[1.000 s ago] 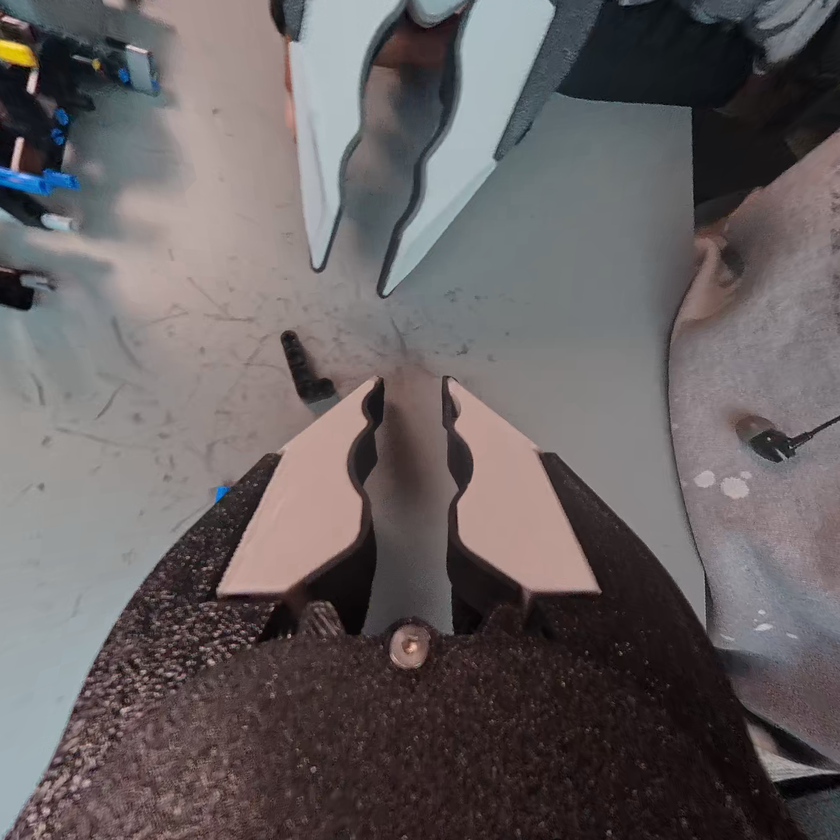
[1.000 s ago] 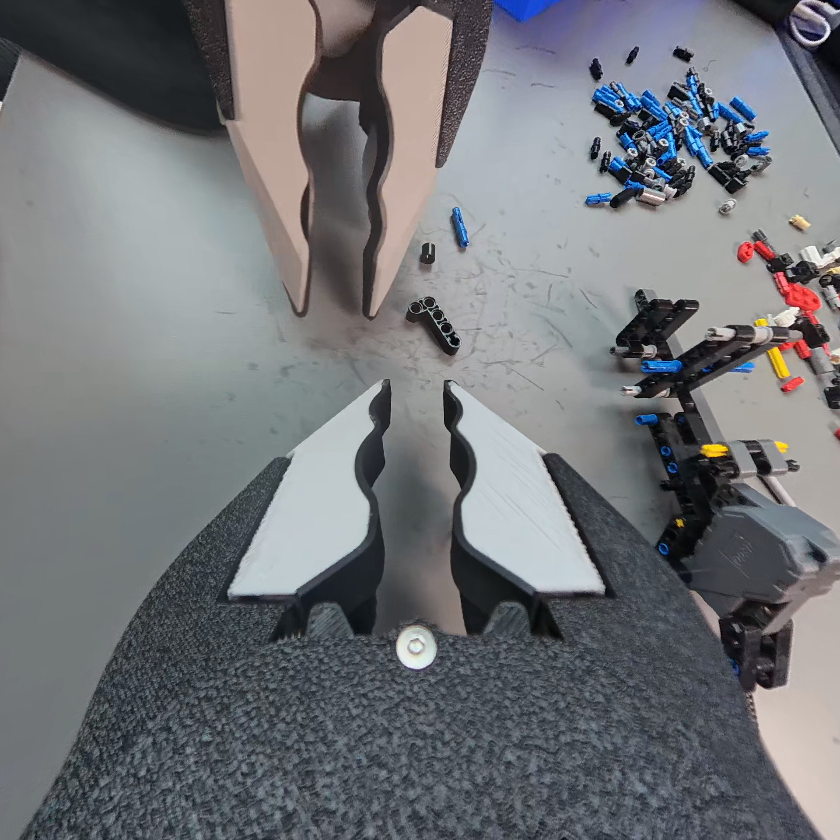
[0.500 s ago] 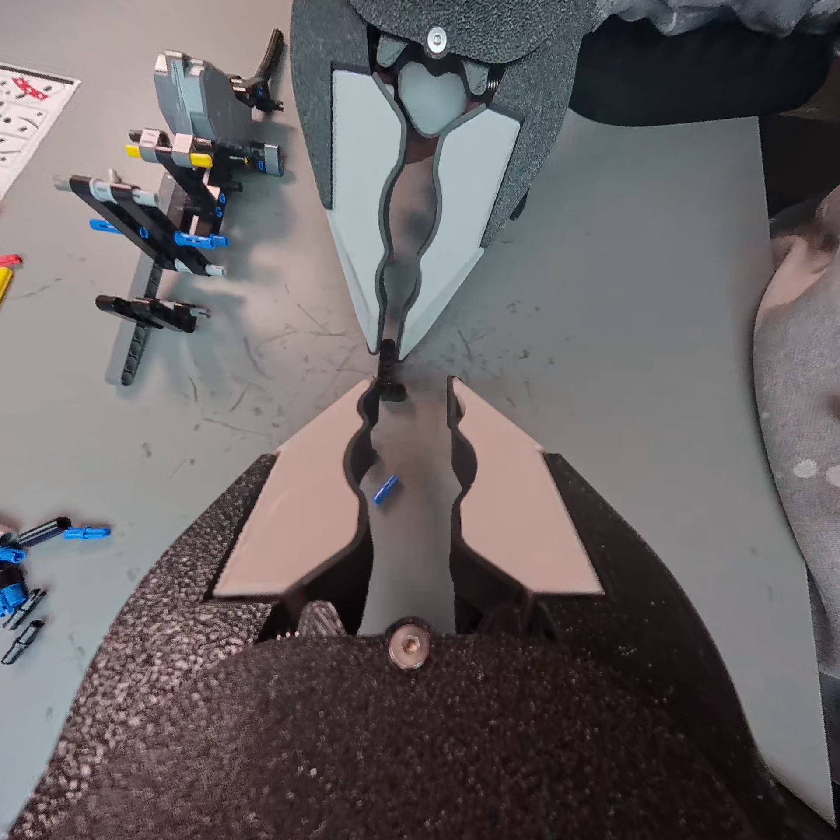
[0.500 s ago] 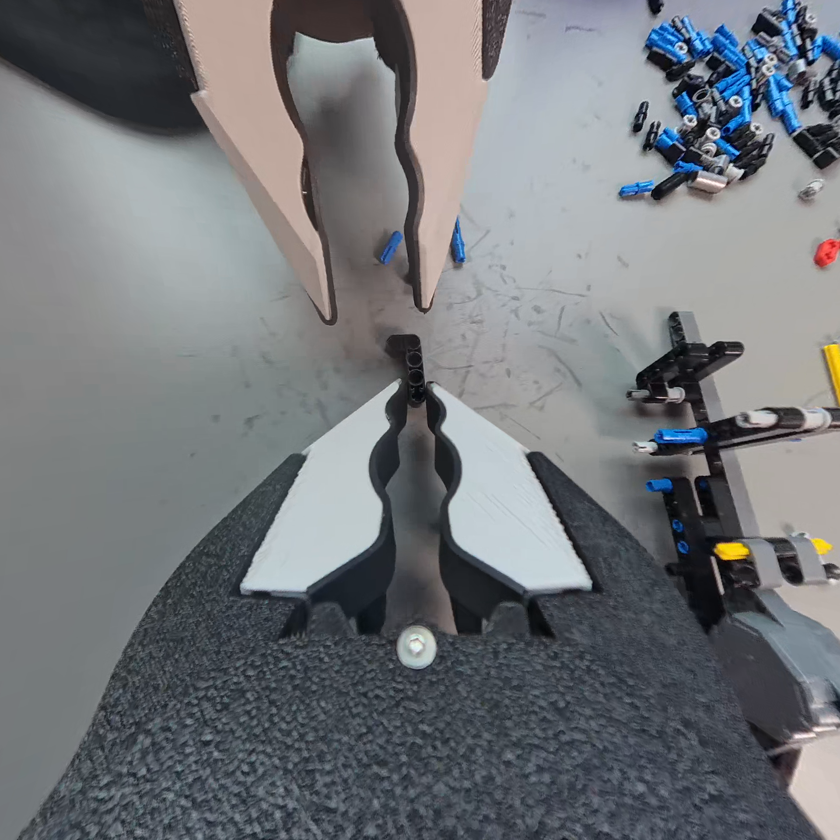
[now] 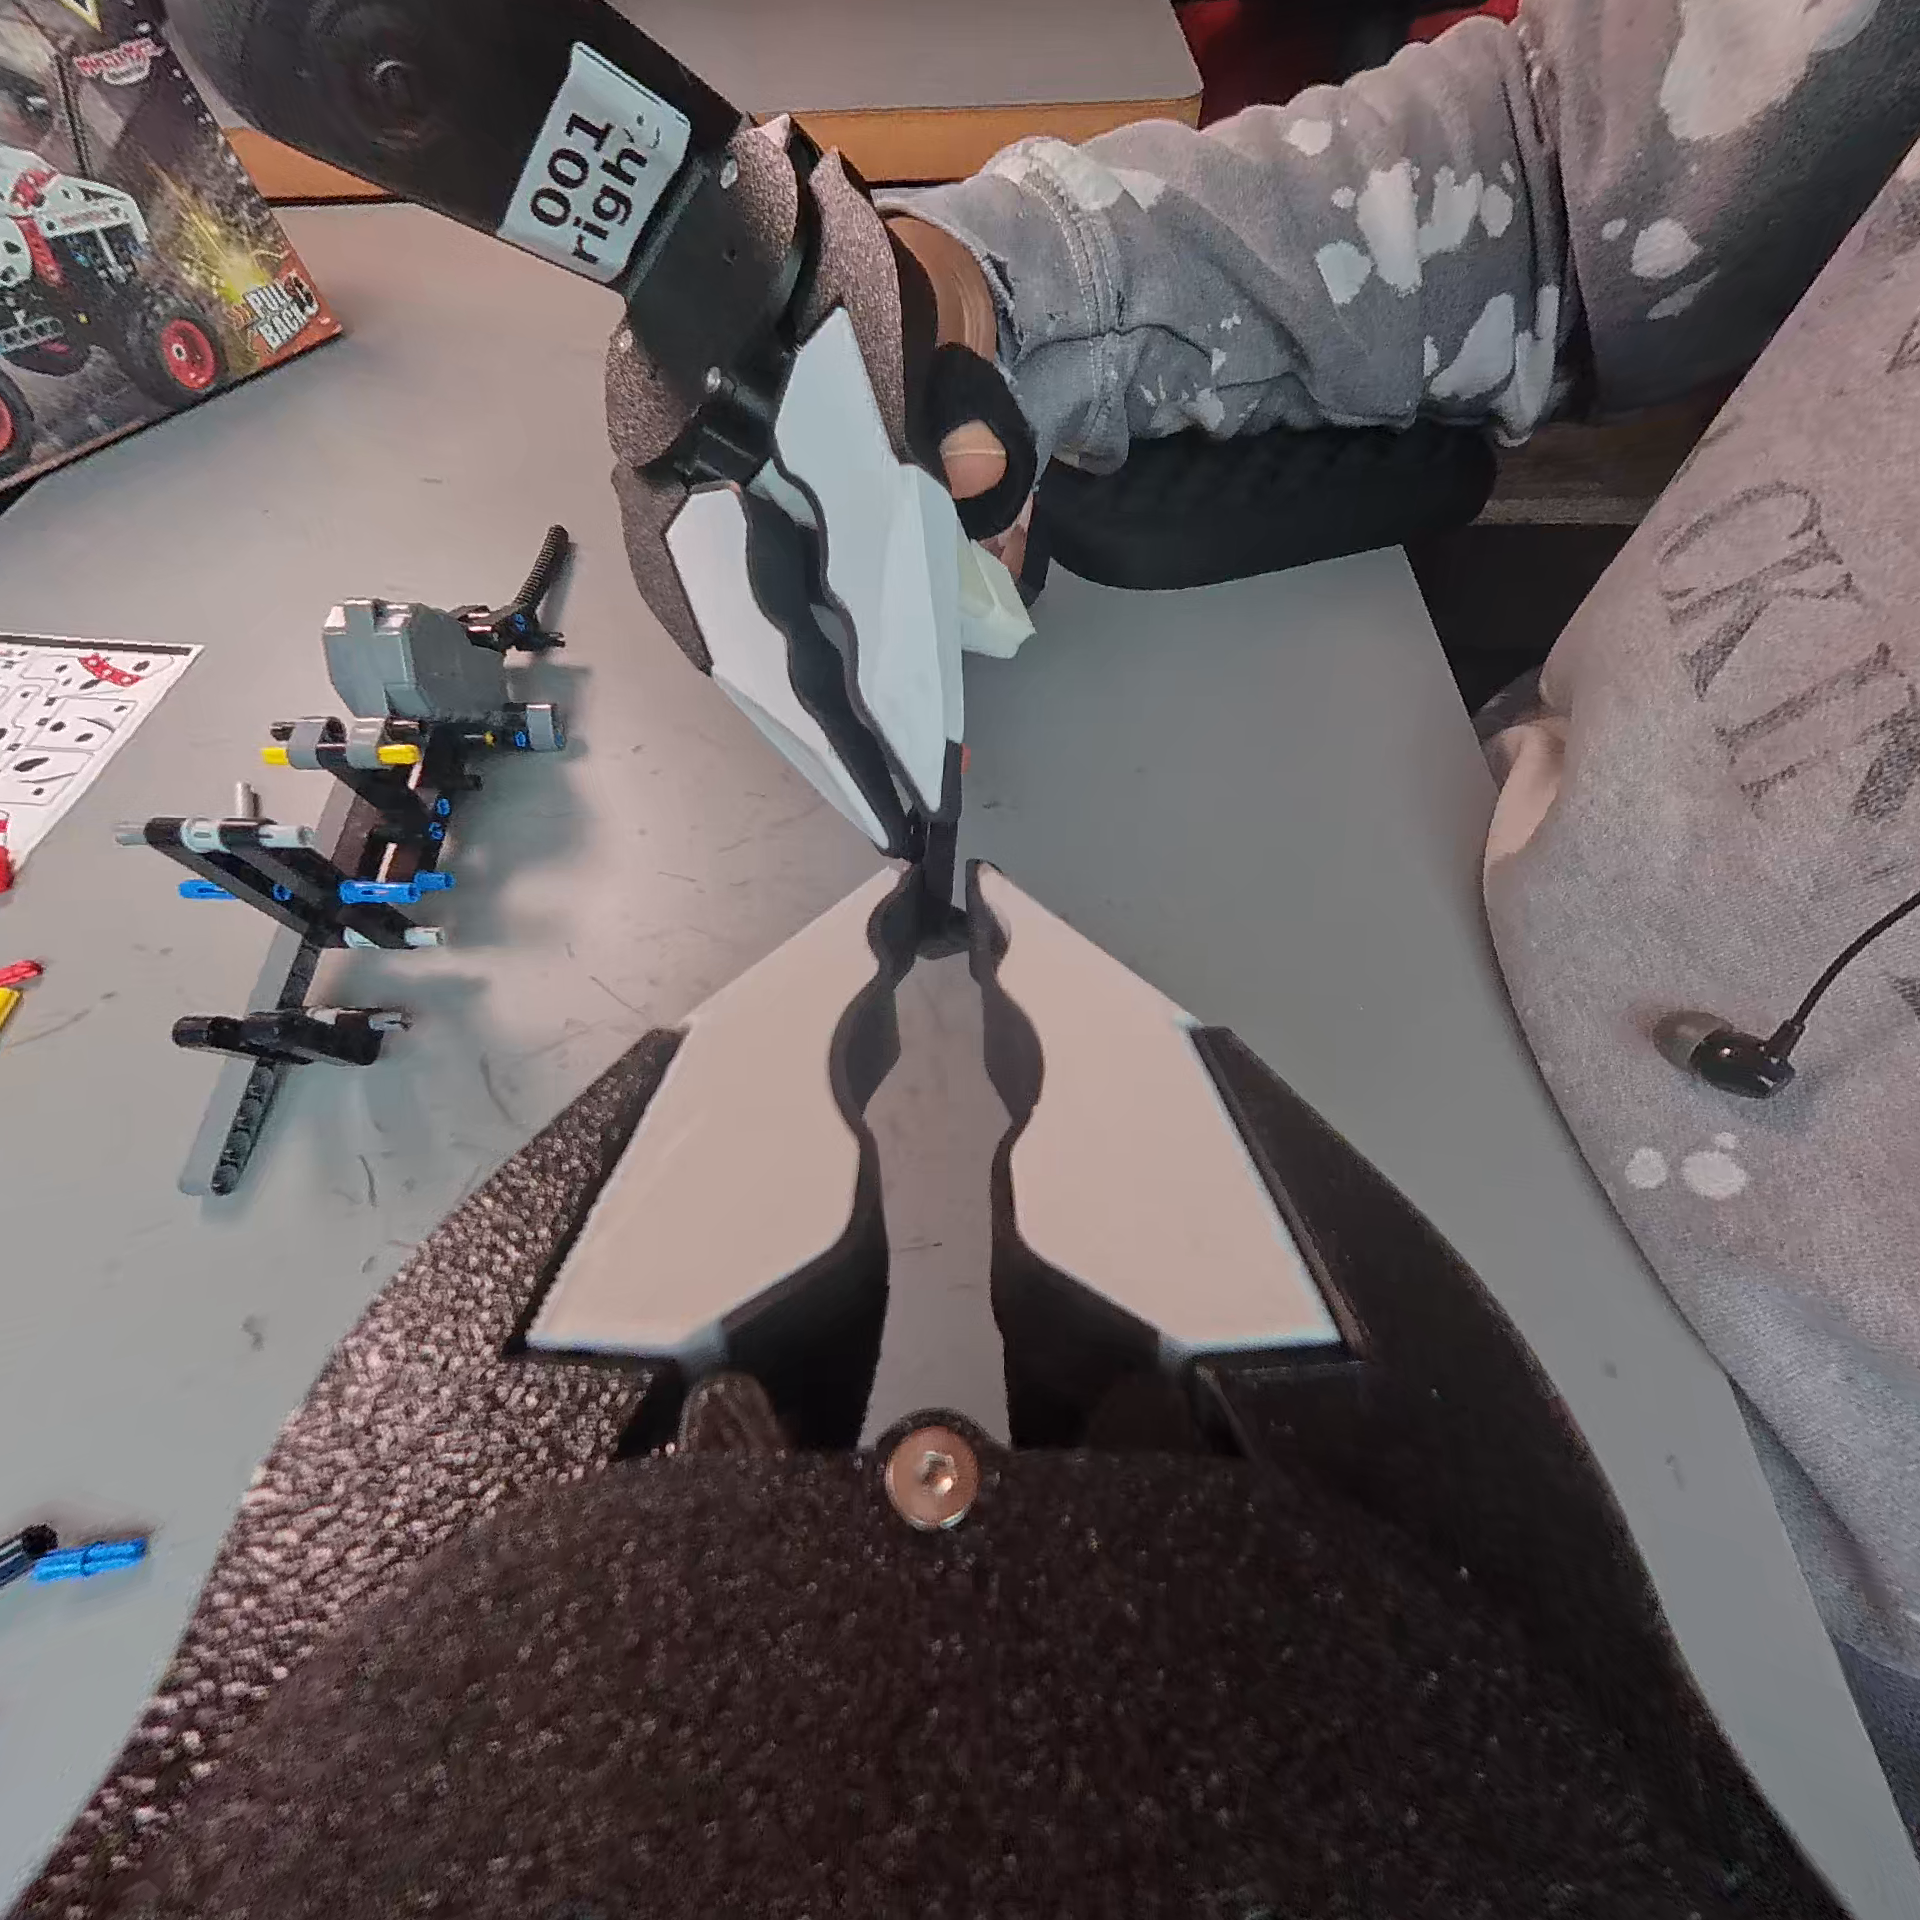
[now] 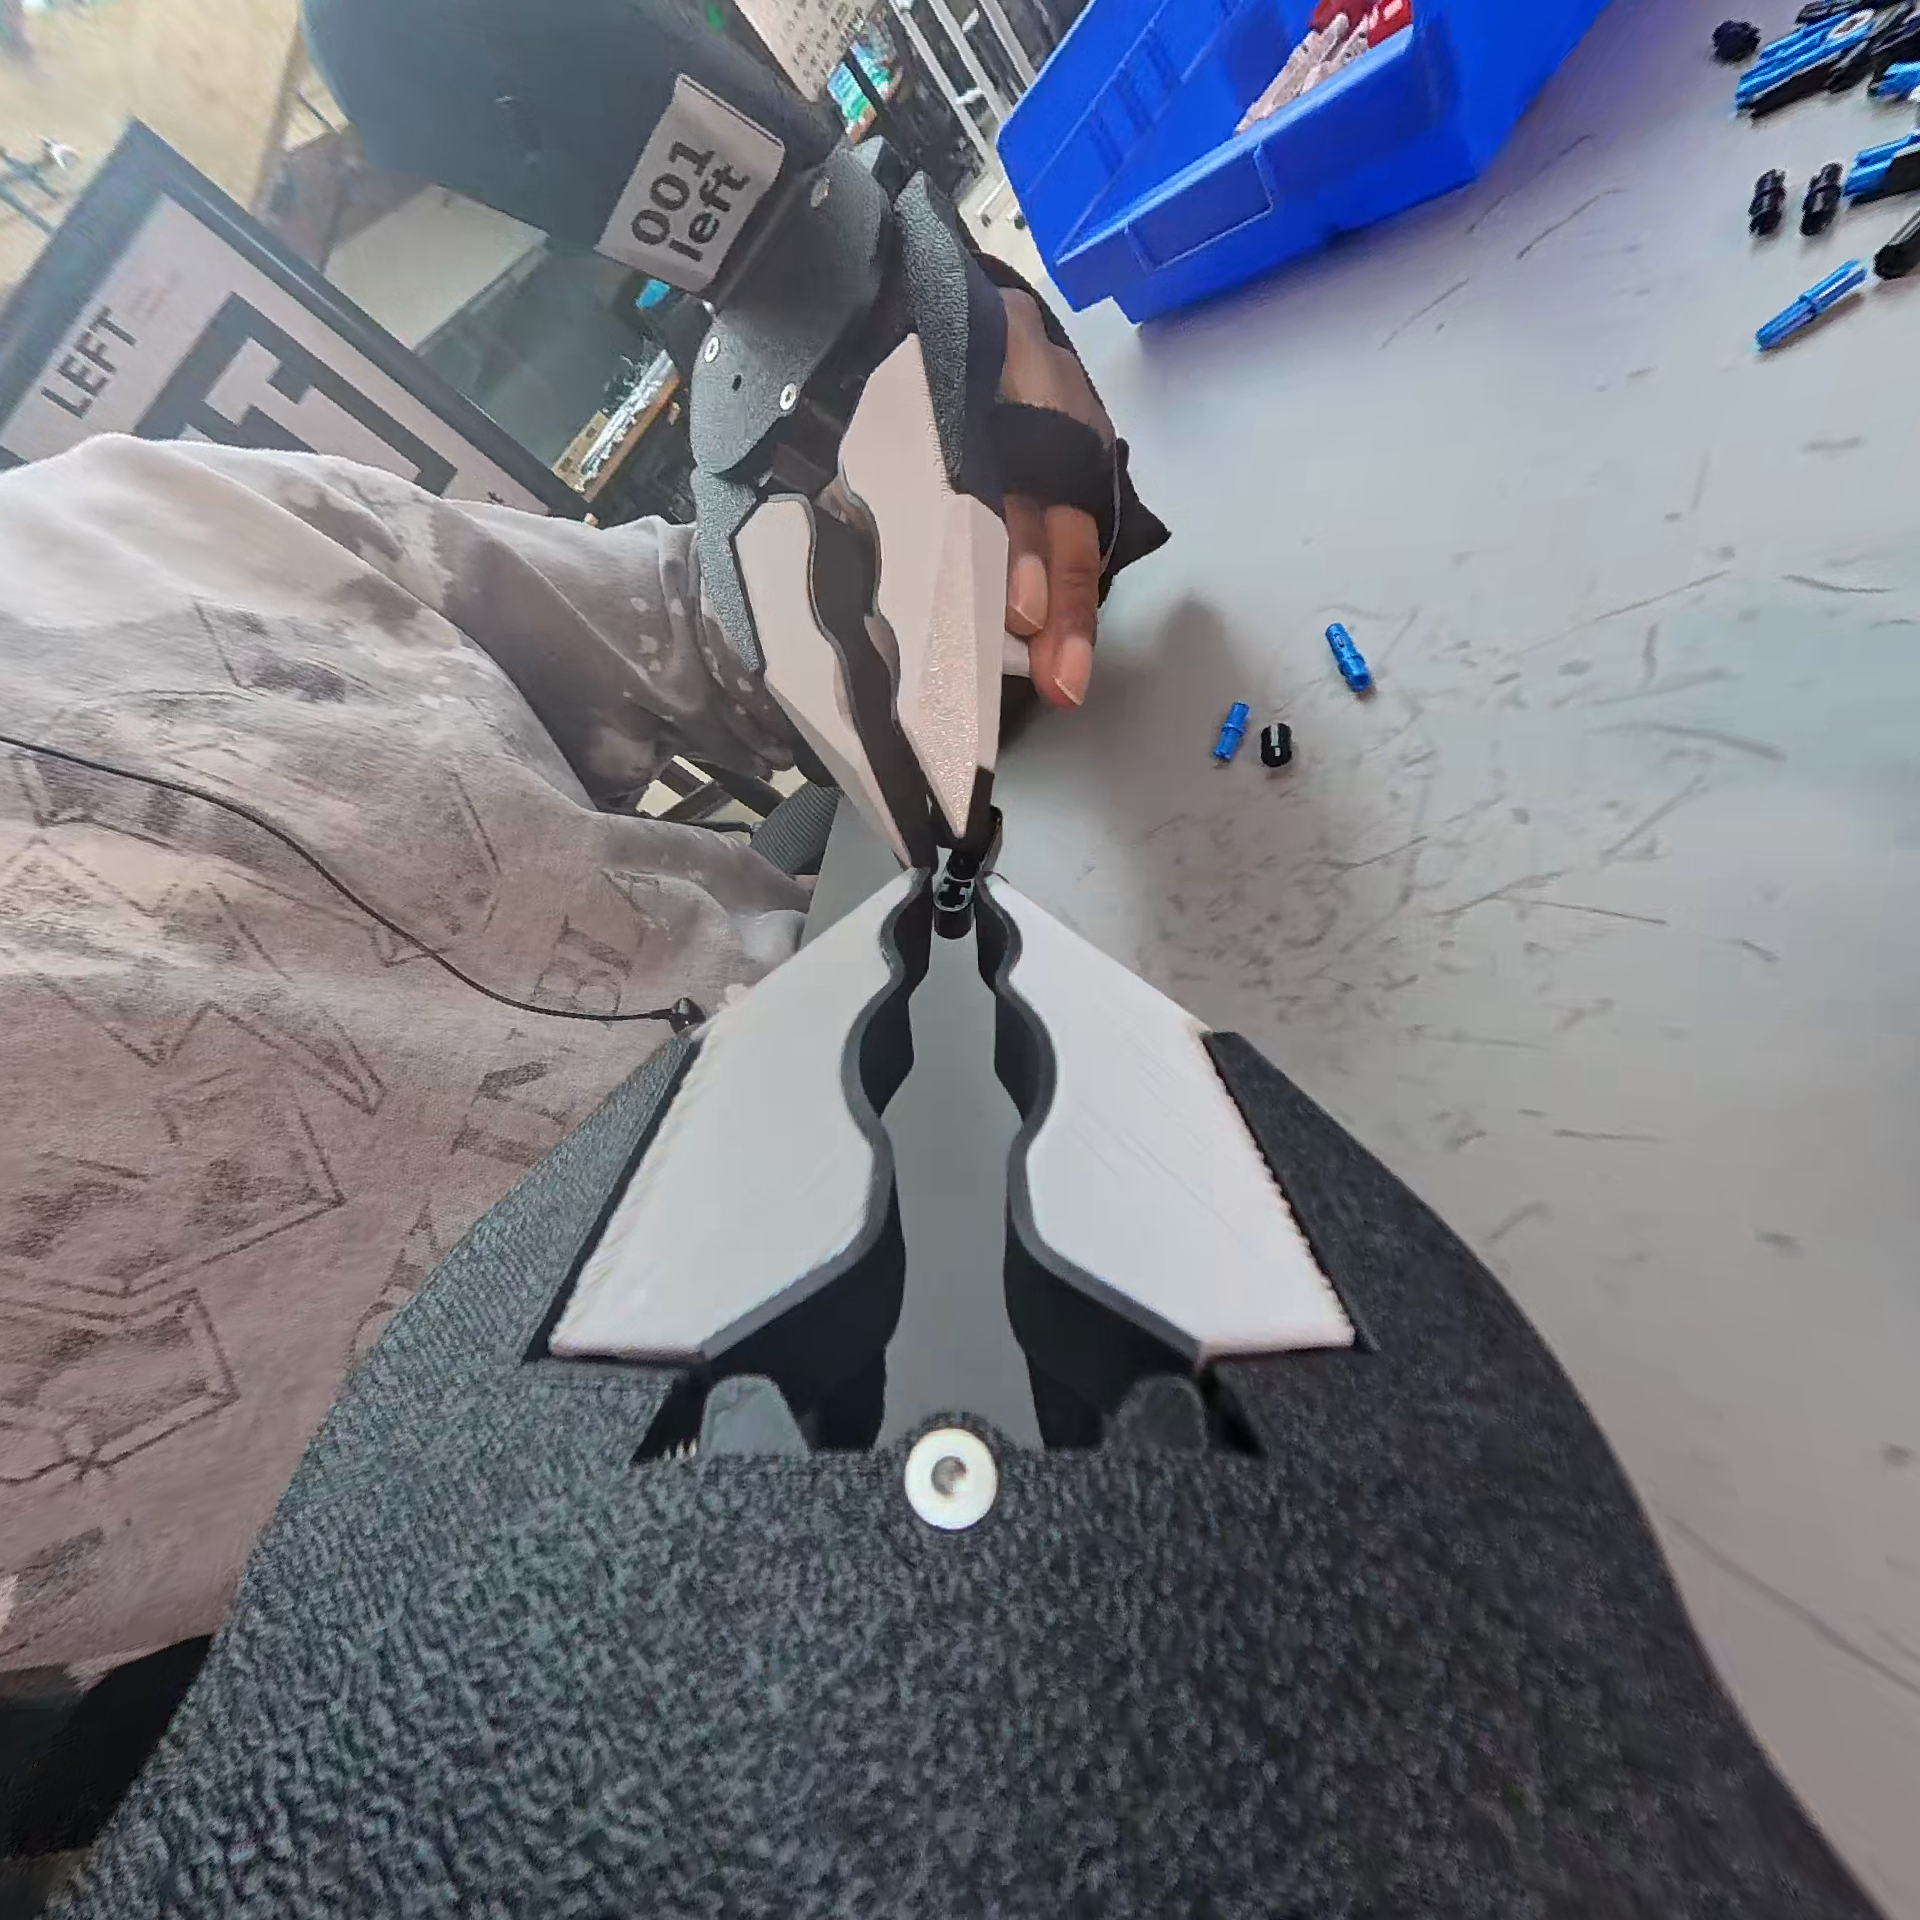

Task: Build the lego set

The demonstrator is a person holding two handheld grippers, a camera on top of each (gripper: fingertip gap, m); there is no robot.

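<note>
A: Item held?
B: Small black lego piece (image 5: 938,871), lifted above the grey table (image 5: 1226,748), clamped tip-to-tip between both grippers

A: Jaws?
B: Left gripper (image 5: 928,906) closed on one end; right gripper (image 6: 954,906) closed on the other

A: Elsewhere listed?
B: Partly built lego assembly (image 5: 353,831) laid well apart on the table; blue bin (image 6: 1268,156) recorded farther off

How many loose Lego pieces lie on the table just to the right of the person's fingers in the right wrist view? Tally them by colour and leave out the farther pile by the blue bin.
Blue pins: 2
Black bush: 1
Total: 3
</note>
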